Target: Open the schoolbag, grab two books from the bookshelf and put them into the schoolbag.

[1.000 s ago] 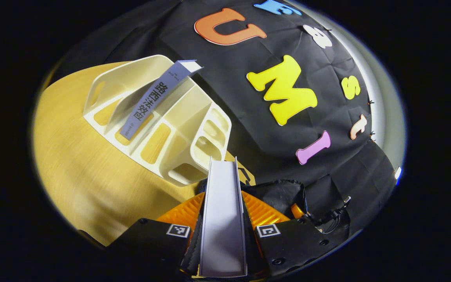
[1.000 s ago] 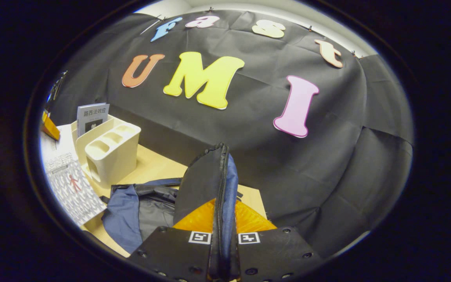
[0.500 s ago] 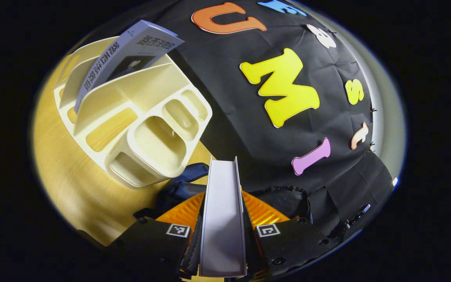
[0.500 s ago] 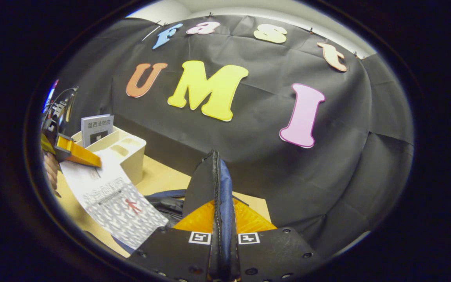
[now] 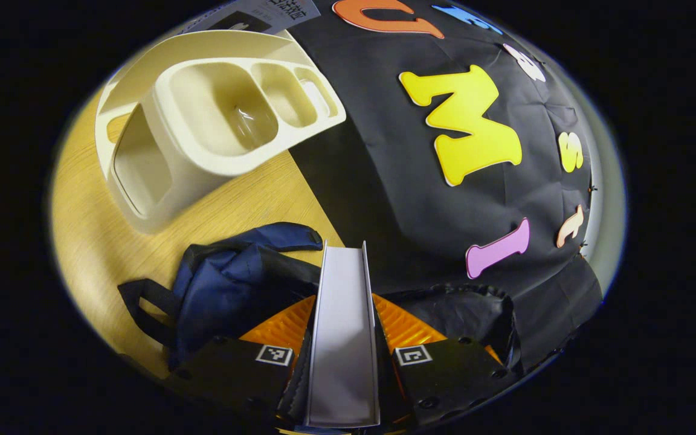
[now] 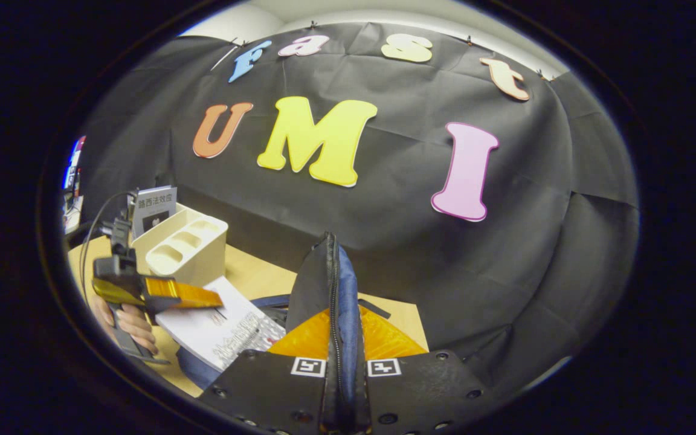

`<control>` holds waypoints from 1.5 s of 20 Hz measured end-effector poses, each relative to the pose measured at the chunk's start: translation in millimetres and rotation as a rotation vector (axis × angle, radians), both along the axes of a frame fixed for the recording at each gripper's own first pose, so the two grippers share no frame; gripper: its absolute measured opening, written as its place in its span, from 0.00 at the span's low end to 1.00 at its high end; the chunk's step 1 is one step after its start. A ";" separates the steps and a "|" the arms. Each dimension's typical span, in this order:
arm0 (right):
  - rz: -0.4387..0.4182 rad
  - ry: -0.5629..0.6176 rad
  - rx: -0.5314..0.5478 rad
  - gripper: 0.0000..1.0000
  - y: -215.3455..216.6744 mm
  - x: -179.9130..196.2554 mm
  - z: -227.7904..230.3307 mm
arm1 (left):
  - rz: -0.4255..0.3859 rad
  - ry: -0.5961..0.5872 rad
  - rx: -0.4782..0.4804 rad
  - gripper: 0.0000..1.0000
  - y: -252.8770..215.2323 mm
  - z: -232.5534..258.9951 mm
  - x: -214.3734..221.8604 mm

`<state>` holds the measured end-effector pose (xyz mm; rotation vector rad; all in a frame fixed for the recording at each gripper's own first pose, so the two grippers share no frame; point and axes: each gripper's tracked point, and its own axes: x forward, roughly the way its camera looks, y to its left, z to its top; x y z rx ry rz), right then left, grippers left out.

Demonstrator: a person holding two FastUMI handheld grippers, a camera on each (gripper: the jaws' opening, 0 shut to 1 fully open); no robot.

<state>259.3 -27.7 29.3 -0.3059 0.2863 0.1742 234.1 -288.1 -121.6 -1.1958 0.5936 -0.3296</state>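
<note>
At the far left of the wooden table (image 5: 100,241) stood the cream bookshelf (image 5: 203,121), a plastic rack with several open slots. One book was left standing in its rear slot, the second book (image 6: 153,208), upright against the black cloth wall (image 6: 384,199). That one had not been fetched.

Just in front of the rack, in the right gripper view, a hand (image 6: 127,320) held the left gripper (image 6: 200,297), and its fingers were pinched together on the first book (image 6: 221,329). In the left gripper view the same book (image 5: 343,338) ran edge-on between the two fingers, gripped near its lower end, with the left gripper (image 5: 343,362) pointed over the bag. The book lay tilted low over the near side of the schoolbag (image 5: 233,284), close to its mouth. I could not tell whether any of it had passed inside.

Further right, the right gripper (image 6: 342,368) was pressed together on the bag's zipper edge (image 6: 336,302), holding that flap of dark blue fabric up on end so the opening stayed wide. The rest of the bag sprawled flat on the table between the rack and this gripper.

As I judged it, the bag was open and the first book was nearly delivered. What remained was to let it go inside, go back to the rack for the book there, and put that in too.
</note>
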 end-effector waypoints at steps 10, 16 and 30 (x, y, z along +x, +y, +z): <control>0.061 -0.027 0.001 0.10 28.7 -15.7 7.7 | -0.072 -0.085 0.151 0.48 -79.9 -30.2 -25.3; 0.069 -0.020 0.038 0.10 34.6 -24.8 2.2 | -0.053 -0.085 0.214 0.49 -87.5 -36.4 -28.5; -0.040 0.003 0.127 0.10 -7.9 -38.5 -22.9 | -0.186 -0.154 0.748 0.96 -20.0 -34.3 -43.1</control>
